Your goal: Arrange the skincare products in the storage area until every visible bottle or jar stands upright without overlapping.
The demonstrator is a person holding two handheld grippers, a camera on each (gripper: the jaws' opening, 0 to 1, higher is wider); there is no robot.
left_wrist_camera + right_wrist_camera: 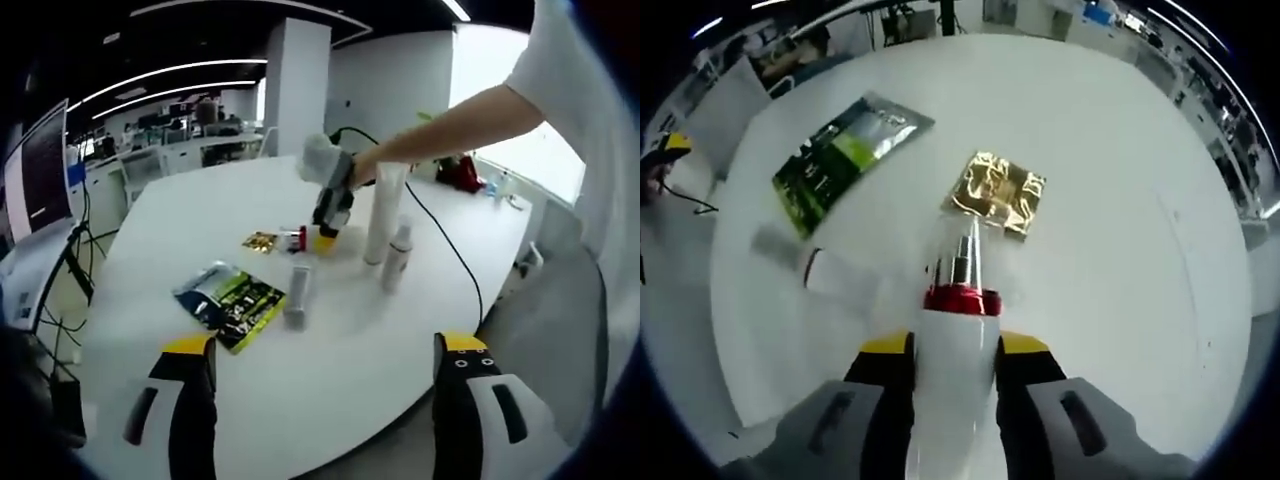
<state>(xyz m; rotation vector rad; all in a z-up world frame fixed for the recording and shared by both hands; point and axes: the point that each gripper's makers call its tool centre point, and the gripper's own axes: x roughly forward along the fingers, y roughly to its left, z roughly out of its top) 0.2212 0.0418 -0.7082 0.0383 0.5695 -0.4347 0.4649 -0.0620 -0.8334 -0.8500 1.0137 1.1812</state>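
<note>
My right gripper (955,350) is shut on a white bottle (958,300) with a red collar and clear cap, held above the white table (1120,250). In the left gripper view the same gripper (320,238) hangs from a person's arm with the red-collared bottle (299,238) at its tips. A tall white tube (383,205) and a smaller white bottle (397,258) stand upright to its right. A grey-white tube (297,293) lies on the table, also seen as a lying tube (830,272). My left gripper (325,345) is open over the near table edge.
A green sachet (235,300) (845,150) and a gold sachet (260,241) (995,192) lie flat on the table. A black cable (445,245) runs across the right side. Desks and a monitor (40,170) stand beyond the round table (200,200).
</note>
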